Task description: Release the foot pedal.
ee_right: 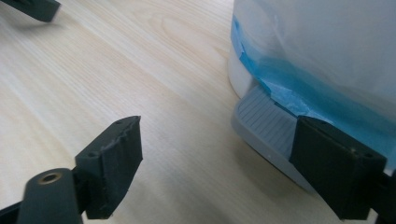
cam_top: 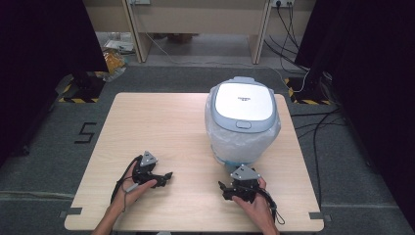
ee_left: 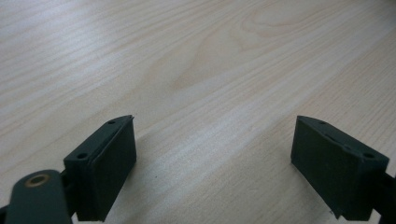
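Pedal bin (cam_top: 243, 122), far right of table (cam_top: 161, 122), lined with a thin slippery bag, probably light. I'd press the grey pedal (ee_right: 266, 122). My right gripper (cam_top: 234, 188) and left gripper (cam_top: 157, 177) both gape, holding nothing.

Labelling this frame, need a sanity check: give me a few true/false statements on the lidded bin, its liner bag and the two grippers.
1. The white pedal bin with a grey lid stands on the pale wooden table. True.
2. Its lid is open. False: it is shut.
3. A translucent plastic liner with a blue edge hangs outside the bin's body. True.
4. The left gripper grips the liner. False: its jaws are open over bare table.
5. The grey ribbed foot pedal lies by the right gripper. True.
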`<move>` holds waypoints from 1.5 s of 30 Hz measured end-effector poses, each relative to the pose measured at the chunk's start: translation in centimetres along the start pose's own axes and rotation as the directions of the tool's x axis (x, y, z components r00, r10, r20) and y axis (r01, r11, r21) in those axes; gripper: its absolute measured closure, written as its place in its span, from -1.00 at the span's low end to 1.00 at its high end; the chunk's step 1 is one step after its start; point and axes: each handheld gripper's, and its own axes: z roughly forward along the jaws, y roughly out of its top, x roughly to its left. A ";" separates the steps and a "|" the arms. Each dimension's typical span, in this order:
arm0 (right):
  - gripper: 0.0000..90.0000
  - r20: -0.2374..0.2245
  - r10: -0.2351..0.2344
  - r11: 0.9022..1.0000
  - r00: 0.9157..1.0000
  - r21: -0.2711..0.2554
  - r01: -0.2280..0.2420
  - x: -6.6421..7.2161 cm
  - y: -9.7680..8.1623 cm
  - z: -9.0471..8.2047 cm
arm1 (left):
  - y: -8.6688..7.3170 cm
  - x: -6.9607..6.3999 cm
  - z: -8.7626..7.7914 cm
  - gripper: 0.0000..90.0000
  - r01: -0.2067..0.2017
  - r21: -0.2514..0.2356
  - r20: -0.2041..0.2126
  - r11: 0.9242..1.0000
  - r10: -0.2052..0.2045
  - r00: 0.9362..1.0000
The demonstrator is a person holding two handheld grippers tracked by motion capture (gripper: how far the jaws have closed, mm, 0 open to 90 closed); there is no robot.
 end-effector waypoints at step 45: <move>-0.62 0.165 0.209 0.974 0.964 0.048 -0.220 -5.8 -7.9 -7.8 | 0.0 0.0 0.0 -0.70 -0.007 0.002 -0.002 1.000 0.007 1.000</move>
